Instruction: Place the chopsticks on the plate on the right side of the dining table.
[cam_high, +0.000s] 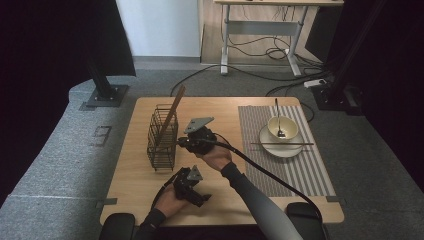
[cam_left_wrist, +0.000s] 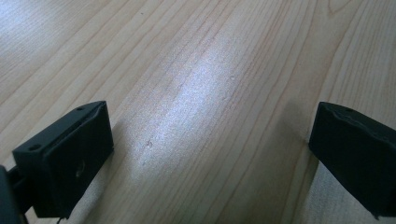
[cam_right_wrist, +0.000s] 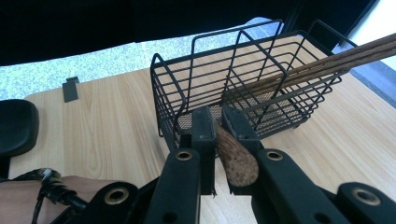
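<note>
My right gripper (cam_right_wrist: 218, 122) is shut on a brown wooden utensil (cam_right_wrist: 239, 162). The utensil's rounded, speckled end sticks back toward the camera; its far part is hidden behind the jaws. The jaws sit right at the near wall of a black wire basket (cam_right_wrist: 243, 79), which holds dark wooden chopsticks (cam_right_wrist: 327, 58) leaning out to the upper right. In the high view the right gripper (cam_high: 186, 143) is against the right side of the basket (cam_high: 162, 145), and the chopsticks (cam_high: 173, 111) rise from it. My left gripper (cam_left_wrist: 210, 140) stands open over bare wood, near the table's front edge (cam_high: 200, 197).
A striped grey placemat (cam_high: 300, 170) lies on the right of the wooden table (cam_high: 125, 170). On it a white plate (cam_high: 272, 148) carries a cream bowl (cam_high: 286, 125) with a spoon (cam_high: 276, 112) in it, and chopsticks (cam_high: 282, 144) lie across the plate.
</note>
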